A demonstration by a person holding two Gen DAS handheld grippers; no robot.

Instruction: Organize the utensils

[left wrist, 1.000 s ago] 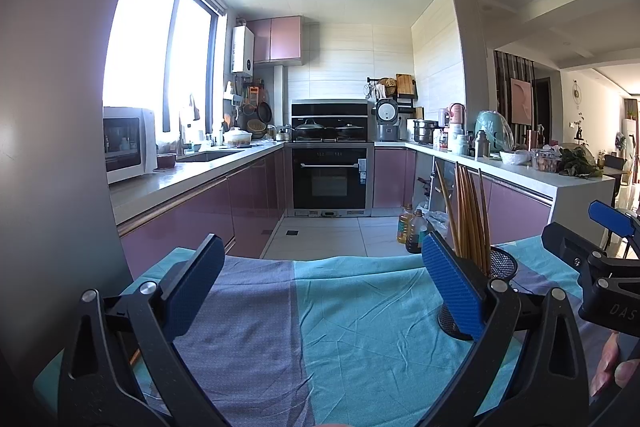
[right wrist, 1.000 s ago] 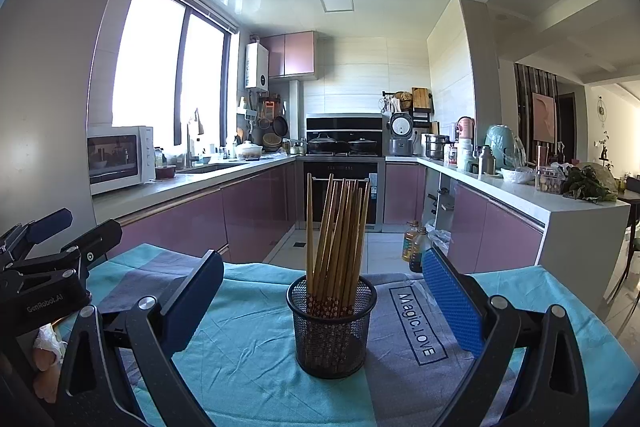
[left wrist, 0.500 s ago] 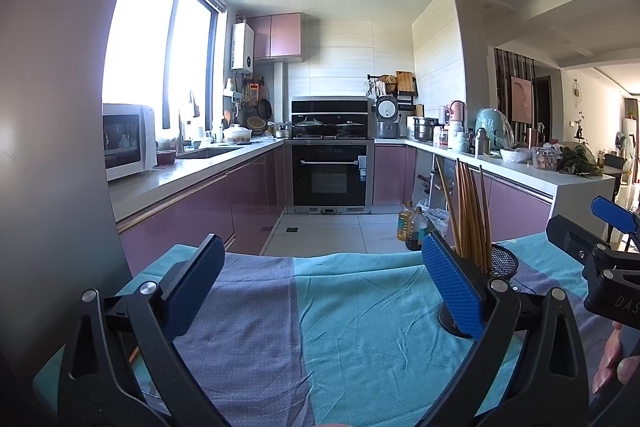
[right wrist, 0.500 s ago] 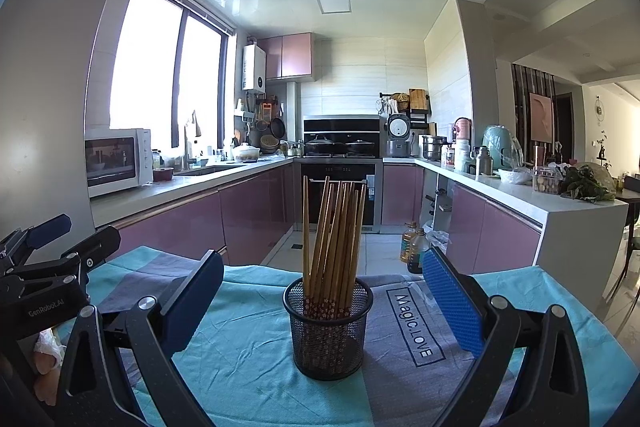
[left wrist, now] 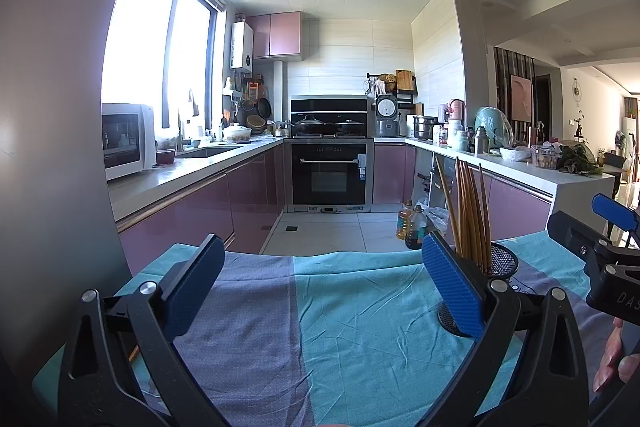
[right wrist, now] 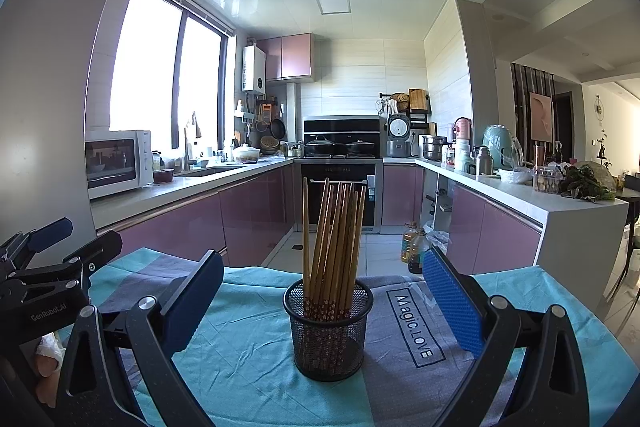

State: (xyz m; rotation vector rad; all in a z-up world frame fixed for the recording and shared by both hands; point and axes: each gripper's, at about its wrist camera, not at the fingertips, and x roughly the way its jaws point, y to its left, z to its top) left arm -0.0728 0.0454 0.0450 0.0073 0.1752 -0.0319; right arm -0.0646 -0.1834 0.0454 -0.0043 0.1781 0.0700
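A black mesh cup (right wrist: 328, 329) stands upright on the teal and grey cloth (right wrist: 248, 355), holding several wooden chopsticks (right wrist: 332, 247). My right gripper (right wrist: 322, 301) is open, its blue pads wide apart on either side of the cup, nothing between them touching. In the left wrist view the same mesh cup (left wrist: 500, 263) and chopsticks (left wrist: 470, 207) show partly hidden behind the right pad. My left gripper (left wrist: 320, 287) is open over bare cloth (left wrist: 340, 327), to the left of the cup. Each gripper appears at the edge of the other's view, left gripper (right wrist: 44, 267) and right gripper (left wrist: 600, 251).
Beyond the table's far edge lies a kitchen with purple cabinets, an oven (right wrist: 340, 195), a microwave (right wrist: 116, 161) on the left counter and a cluttered right counter (right wrist: 520, 187). Oil bottles (right wrist: 414, 243) stand on the floor. A person's fingers (left wrist: 616, 355) show at the lower right.
Both views have tilted slightly, so the cup and cloth sit a little lower in frame. The cup and chopsticks have not moved, and both grippers stay open.
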